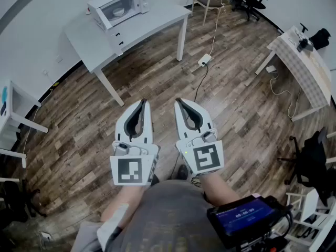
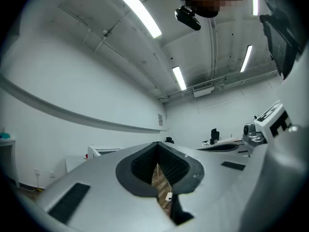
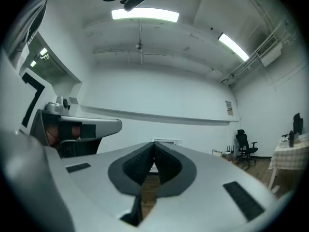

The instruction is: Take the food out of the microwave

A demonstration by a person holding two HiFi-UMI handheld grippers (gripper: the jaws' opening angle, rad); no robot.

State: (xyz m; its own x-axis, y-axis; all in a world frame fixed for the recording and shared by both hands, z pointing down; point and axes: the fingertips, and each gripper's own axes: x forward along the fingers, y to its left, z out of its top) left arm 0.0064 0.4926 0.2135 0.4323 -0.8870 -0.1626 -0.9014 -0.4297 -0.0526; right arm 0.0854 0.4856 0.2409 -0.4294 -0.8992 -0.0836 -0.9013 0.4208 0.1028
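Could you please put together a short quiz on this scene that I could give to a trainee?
1. True or false: the microwave door stands open.
2. Where does the microwave stand? A, on the floor; B, on the white table; C, on a chair.
3. Fill in: the left gripper and the right gripper are both ____, with nothing between the jaws.

Key: 1 false, the door is closed; 2 B; 3 shut.
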